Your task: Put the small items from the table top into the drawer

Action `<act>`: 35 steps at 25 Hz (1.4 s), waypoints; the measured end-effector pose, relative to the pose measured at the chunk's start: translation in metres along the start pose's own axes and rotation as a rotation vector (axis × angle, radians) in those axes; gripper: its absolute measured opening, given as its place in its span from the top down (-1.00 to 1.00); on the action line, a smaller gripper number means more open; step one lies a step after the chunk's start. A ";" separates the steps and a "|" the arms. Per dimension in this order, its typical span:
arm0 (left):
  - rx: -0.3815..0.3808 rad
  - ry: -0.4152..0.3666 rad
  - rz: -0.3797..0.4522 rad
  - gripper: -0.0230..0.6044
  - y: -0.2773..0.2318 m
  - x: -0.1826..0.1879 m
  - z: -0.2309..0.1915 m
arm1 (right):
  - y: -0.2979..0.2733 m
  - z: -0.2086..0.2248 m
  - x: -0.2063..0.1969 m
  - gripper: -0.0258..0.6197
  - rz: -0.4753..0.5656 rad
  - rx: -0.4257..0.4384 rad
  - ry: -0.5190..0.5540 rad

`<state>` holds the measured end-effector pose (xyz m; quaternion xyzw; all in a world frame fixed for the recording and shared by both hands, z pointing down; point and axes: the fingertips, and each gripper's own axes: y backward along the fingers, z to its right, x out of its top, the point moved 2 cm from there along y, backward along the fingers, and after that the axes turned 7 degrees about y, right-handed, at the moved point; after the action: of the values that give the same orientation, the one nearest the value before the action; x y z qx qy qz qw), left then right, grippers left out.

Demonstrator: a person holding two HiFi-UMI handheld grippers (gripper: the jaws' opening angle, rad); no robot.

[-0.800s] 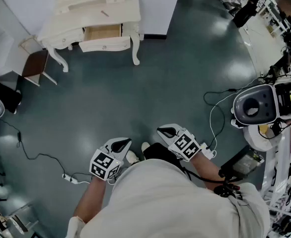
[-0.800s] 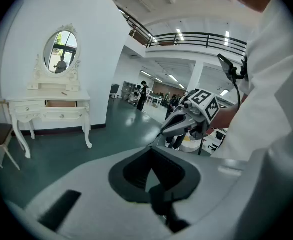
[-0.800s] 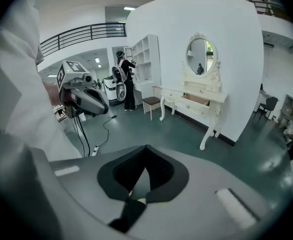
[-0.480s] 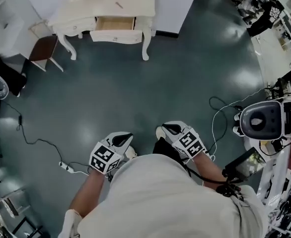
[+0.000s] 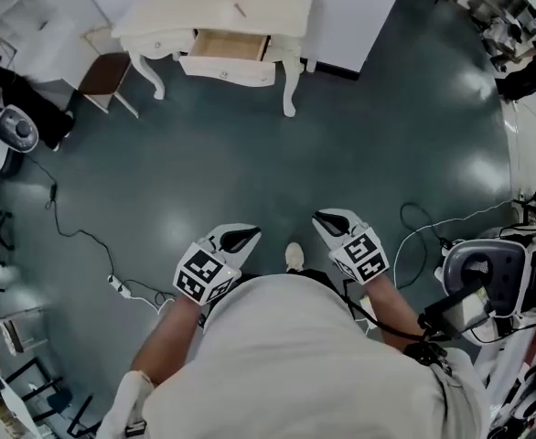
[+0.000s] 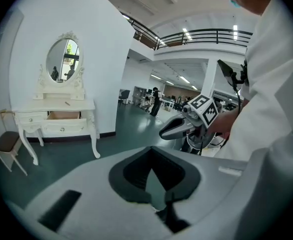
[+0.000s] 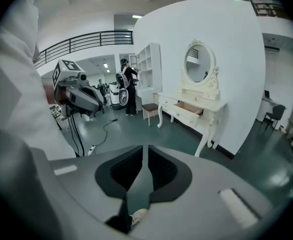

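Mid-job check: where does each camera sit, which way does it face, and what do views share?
Head view: on the person's head, looking steeply down and ahead to the dressing table; shows the white-clad torso, left gripper and right gripper.
Left gripper view: rides the left gripper, looks along its jaws toward the dressing table; right gripper and torso show at right.
Right gripper view: rides the right gripper, faces the dressing table; left gripper shows at left.
Shared: all three see the open drawer.
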<state>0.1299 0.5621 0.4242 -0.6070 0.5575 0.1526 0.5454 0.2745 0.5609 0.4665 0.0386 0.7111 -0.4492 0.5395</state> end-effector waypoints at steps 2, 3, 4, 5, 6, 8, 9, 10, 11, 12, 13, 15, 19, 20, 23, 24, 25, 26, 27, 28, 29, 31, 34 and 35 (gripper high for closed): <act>0.028 0.007 0.007 0.92 -0.018 0.011 0.000 | 0.002 0.025 -0.010 0.79 -0.002 0.013 -0.011; 0.040 0.012 0.008 0.92 -0.023 0.015 0.000 | 0.003 0.035 -0.013 0.77 -0.003 0.020 -0.017; 0.050 0.019 0.008 0.92 -0.028 0.018 -0.002 | 0.002 0.044 -0.015 0.77 -0.005 0.024 -0.019; 0.060 0.027 0.009 0.92 -0.031 0.022 -0.004 | 0.001 0.052 -0.015 0.77 -0.006 0.028 -0.020; 0.068 0.038 0.010 0.92 -0.033 0.025 -0.008 | -0.002 0.059 -0.014 0.77 -0.006 0.034 -0.022; 0.089 0.060 0.012 0.92 -0.034 0.029 -0.019 | -0.014 0.070 -0.011 0.78 -0.004 0.053 -0.026; 0.101 0.070 0.013 0.90 -0.035 0.029 -0.029 | -0.024 0.075 -0.009 0.79 -0.004 0.063 -0.025; 0.110 0.080 0.014 0.88 -0.037 0.030 -0.040 | -0.036 0.080 -0.007 0.81 -0.006 0.073 -0.022; 0.115 0.087 0.017 0.86 -0.039 0.030 -0.054 | -0.049 0.085 -0.003 0.81 -0.007 0.080 -0.017; 0.115 0.091 0.023 0.85 -0.041 0.031 -0.069 | -0.063 0.090 0.000 0.81 -0.009 0.084 -0.011; 0.113 0.092 0.032 0.85 -0.044 0.033 -0.084 | -0.077 0.096 0.005 0.81 -0.011 0.085 -0.004; 0.099 0.089 0.049 0.85 -0.046 0.041 -0.115 | -0.101 0.108 0.020 0.82 -0.018 0.078 0.002; 0.076 0.070 0.076 0.92 -0.032 0.068 -0.190 | -0.156 0.129 0.065 0.84 -0.044 0.059 0.004; 0.075 0.067 0.085 0.92 -0.024 0.077 -0.210 | -0.171 0.134 0.079 0.84 -0.050 0.053 0.010; 0.069 0.068 0.104 0.92 0.007 0.104 -0.264 | -0.214 0.146 0.130 0.85 -0.058 0.029 0.032; 0.058 0.066 0.106 0.92 0.019 0.110 -0.276 | -0.225 0.150 0.148 0.85 -0.057 0.018 0.038; 0.044 0.060 0.106 0.92 0.030 0.114 -0.287 | -0.236 0.154 0.164 0.85 -0.053 0.008 0.041; 0.033 0.053 0.101 0.92 0.040 0.117 -0.297 | -0.247 0.158 0.179 0.87 -0.048 -0.003 0.042; 0.027 0.047 0.093 0.92 0.049 0.117 -0.308 | -0.259 0.163 0.193 0.87 -0.043 -0.013 0.041; 0.029 0.044 0.083 0.92 0.057 0.117 -0.321 | -0.270 0.169 0.205 0.87 -0.039 -0.022 0.039; 0.035 0.046 0.075 0.92 0.064 0.117 -0.334 | -0.281 0.176 0.217 0.88 -0.038 -0.031 0.038; 0.054 0.060 0.078 0.92 0.075 0.120 -0.357 | -0.300 0.191 0.236 0.88 -0.044 -0.046 0.040; 0.083 0.102 0.107 0.92 0.077 0.131 -0.390 | -0.325 0.230 0.260 0.87 -0.048 -0.072 0.047; 0.091 0.114 0.113 0.92 0.074 0.137 -0.402 | -0.334 0.247 0.267 0.87 -0.049 -0.081 0.044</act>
<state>-0.0569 0.1737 0.4237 -0.5566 0.6276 0.1228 0.5303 0.1648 0.0800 0.4486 0.0093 0.7413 -0.4320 0.5136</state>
